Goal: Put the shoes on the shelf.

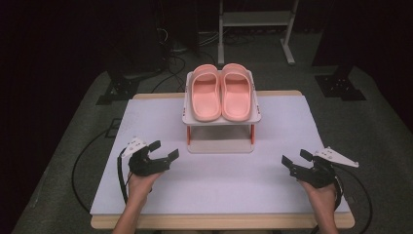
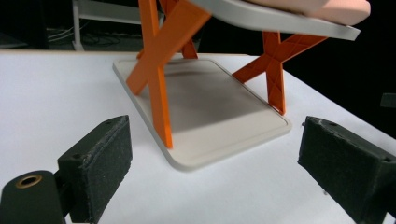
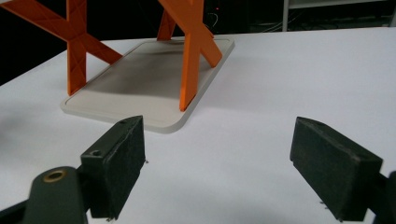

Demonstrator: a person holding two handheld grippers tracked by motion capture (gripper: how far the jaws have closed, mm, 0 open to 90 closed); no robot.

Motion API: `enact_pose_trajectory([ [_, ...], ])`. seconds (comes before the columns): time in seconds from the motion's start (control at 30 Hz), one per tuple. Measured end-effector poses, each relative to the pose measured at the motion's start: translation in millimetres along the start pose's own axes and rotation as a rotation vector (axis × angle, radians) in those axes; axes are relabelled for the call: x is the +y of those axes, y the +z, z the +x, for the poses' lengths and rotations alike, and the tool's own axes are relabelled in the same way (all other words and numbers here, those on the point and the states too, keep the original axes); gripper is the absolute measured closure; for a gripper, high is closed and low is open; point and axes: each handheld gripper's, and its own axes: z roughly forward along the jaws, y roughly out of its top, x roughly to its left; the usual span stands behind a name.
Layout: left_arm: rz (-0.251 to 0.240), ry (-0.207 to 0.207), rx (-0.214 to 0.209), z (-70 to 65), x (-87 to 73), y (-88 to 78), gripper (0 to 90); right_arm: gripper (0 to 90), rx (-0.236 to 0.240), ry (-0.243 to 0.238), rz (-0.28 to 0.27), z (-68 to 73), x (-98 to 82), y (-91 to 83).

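A pair of pink slippers [image 1: 221,92] lies side by side on the top shelf of a small rack [image 1: 186,113] with orange X-shaped legs [image 2: 159,70] and a grey base plate [image 2: 224,126]. The rack stands at the back middle of the white table. My left gripper [image 1: 163,150] is open at the front left, aimed toward the rack's base. My right gripper [image 1: 295,159] is open at the front right, also pointed at the rack base [image 3: 140,88]. Nothing is between either pair of jaws.
The white mat [image 1: 219,180] covers the wooden table top. Cables [image 1: 83,161] trail off the left side onto the dark floor. A metal frame [image 1: 255,24] and black stands sit behind the table.
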Motion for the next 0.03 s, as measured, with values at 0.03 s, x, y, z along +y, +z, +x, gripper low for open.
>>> enact_pose_trajectory([
  [0.03,0.000,-0.003,0.003,-0.2,-5.1,-1.0,9.5,17.5,0.000,-0.008,-0.003,0.8,-2.6,-1.4],
])
